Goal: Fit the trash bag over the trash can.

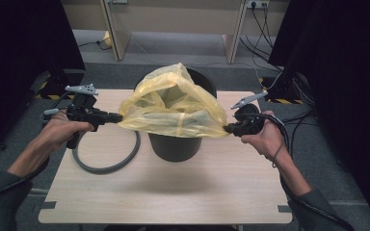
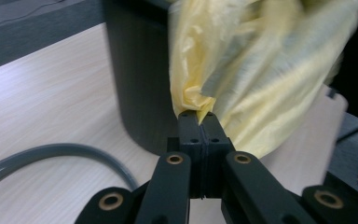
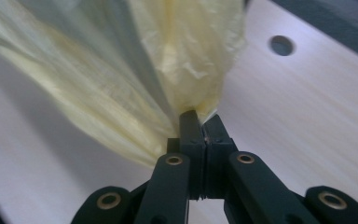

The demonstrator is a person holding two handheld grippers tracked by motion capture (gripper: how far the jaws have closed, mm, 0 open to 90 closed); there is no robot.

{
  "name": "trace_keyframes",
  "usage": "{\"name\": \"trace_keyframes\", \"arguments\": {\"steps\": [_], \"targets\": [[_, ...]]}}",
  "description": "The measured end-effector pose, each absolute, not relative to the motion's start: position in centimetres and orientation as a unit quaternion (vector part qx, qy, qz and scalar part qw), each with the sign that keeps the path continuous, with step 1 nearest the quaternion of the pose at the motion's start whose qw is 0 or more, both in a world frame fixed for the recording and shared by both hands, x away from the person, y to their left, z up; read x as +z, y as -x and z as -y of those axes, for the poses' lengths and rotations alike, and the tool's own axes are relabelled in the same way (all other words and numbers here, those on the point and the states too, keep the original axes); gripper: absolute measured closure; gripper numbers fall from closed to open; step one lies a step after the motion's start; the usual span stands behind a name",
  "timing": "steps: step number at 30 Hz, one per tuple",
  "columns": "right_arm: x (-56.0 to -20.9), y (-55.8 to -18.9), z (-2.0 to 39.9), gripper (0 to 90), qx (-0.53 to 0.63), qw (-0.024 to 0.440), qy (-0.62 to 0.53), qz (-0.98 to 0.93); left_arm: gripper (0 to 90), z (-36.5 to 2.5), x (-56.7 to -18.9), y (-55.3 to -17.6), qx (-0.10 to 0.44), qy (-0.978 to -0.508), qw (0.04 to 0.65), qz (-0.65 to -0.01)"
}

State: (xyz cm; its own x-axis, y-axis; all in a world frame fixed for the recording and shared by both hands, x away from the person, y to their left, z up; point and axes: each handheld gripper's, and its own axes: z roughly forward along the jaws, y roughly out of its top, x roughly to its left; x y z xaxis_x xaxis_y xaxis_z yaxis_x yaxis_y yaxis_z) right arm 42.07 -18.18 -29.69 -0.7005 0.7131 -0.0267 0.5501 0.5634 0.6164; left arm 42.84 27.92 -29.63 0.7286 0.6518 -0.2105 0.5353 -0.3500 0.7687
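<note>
Wooden bench [image 1: 125, 192] carries a black bin [image 1: 176, 144] between both tools. Yellow bin liner [image 1: 173, 108] drapes over its rim, stretched sideways. Left hand-held gripper [image 1: 118, 117] pinches the liner's left edge tight; right hand-held gripper [image 1: 227, 128] clamps its right edge. Grey hose [image 1: 108, 166] lies below the left one.

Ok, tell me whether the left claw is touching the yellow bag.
Touching. The left gripper view shows the left claw shut on a pinched edge of the yellow bag.
</note>
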Motion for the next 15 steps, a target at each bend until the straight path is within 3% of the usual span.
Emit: {"name": "trace_keyframes", "arguments": {"steps": [9, 12, 15], "targets": [[-31.4, -44.8, 18.5, 82.4, 0.32, 0.147, -0.395, -0.849, 87.7, -26.3, -31.8, -45.2, 0.097, -0.803, 0.434, -0.395], [-31.0, -44.4, 18.6, 67.6, 0.328, 0.153, -0.395, -0.844, 77.9, -26.5, -31.4, -44.8, 0.101, -0.796, 0.451, -0.392], [-29.1, -43.5, 18.9, 56.1, 0.345, 0.16, -0.384, -0.841, 59.3, -26.9, -29.9, -44.1, 0.127, -0.791, 0.463, -0.379]]}}
